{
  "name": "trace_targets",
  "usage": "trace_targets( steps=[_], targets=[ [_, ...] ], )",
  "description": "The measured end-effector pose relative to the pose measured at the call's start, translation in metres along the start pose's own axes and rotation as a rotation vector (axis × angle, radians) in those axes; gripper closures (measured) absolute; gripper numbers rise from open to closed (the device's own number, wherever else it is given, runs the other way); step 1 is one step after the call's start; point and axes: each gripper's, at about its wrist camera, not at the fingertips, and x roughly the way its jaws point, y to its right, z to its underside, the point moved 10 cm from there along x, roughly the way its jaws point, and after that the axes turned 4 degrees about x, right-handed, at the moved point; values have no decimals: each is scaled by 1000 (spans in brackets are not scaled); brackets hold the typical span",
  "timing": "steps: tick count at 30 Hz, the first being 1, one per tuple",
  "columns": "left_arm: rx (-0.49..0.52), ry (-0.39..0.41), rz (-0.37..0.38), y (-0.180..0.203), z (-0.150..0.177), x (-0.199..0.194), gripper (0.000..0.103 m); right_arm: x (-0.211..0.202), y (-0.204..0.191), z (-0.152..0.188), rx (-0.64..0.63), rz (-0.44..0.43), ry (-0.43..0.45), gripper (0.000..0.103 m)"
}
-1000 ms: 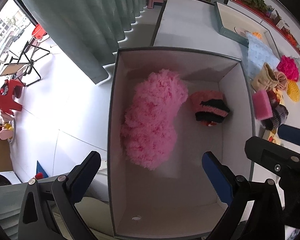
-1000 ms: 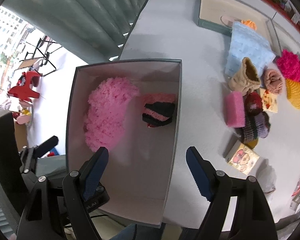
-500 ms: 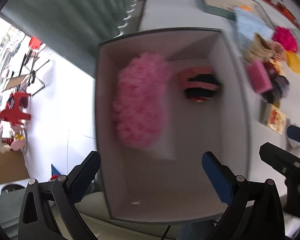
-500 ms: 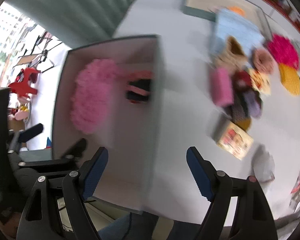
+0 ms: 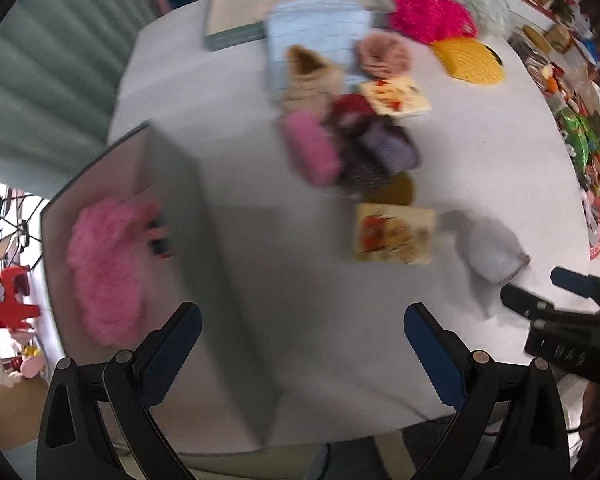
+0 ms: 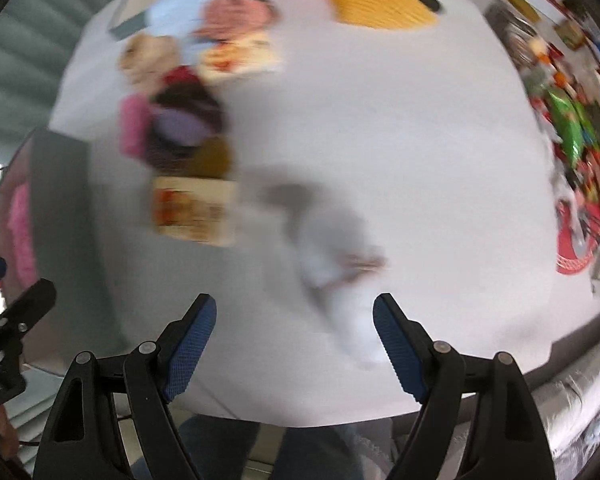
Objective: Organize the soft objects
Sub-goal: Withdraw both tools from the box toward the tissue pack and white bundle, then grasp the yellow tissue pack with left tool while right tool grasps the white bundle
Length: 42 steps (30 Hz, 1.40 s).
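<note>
A grey box stands at the left and holds a pink fluffy piece and a pink-and-black striped item. A blurred pile of soft things lies on the white table: a pink pad, a purple knit, a beige knit, a magenta fluffy piece and a yellow knit. A pale grey soft item lies just ahead of my right gripper, which is open and empty. My left gripper is open and empty over bare table beside the box.
Two printed cards lie by the pile. A light blue cloth overlaps a shallow tray at the back. Colourful clutter lines the right side. The table's near edge is close below both grippers.
Both grippers swept right, from over the box to over the table. The box slid to the left edge of each view and the pile and grey item came under them. Both stayed open.
</note>
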Motion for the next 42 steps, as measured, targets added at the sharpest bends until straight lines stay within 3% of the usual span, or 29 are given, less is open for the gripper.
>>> trace_targets(
  steps=[4,19,25,28,32,34,35,36,38,42],
  targets=[
    [-19,-19,19,31,-13,29,1,17,27,1,-19,18,-26,20],
    [-4,-53,-35,74,-40,108,0,77,44,-10,-165,34,-105,20],
    [-44,-50,8,75,-40,113,0,80,39,-12,-204,47,-95,20],
    [-139,-69,69,71,-35,116,0,81,28,-8,-216,61,-93,20],
    [-118,-98,63,75,-37,115,0,76,19,-4,-225,103,-76,30],
    [-110,-124,53,76,-49,116,0,73,16,-5,-234,103,-61,42],
    [-85,-129,26,73,-57,115,0,71,13,-5,-242,99,-54,53],
    [-62,-127,10,75,-59,113,2,70,11,-4,-241,87,-60,57],
    [-14,-115,28,87,-64,105,25,69,10,-3,-225,67,-71,60],
    [54,-145,-13,98,-61,98,28,61,15,0,-185,32,-81,61]
  ],
)
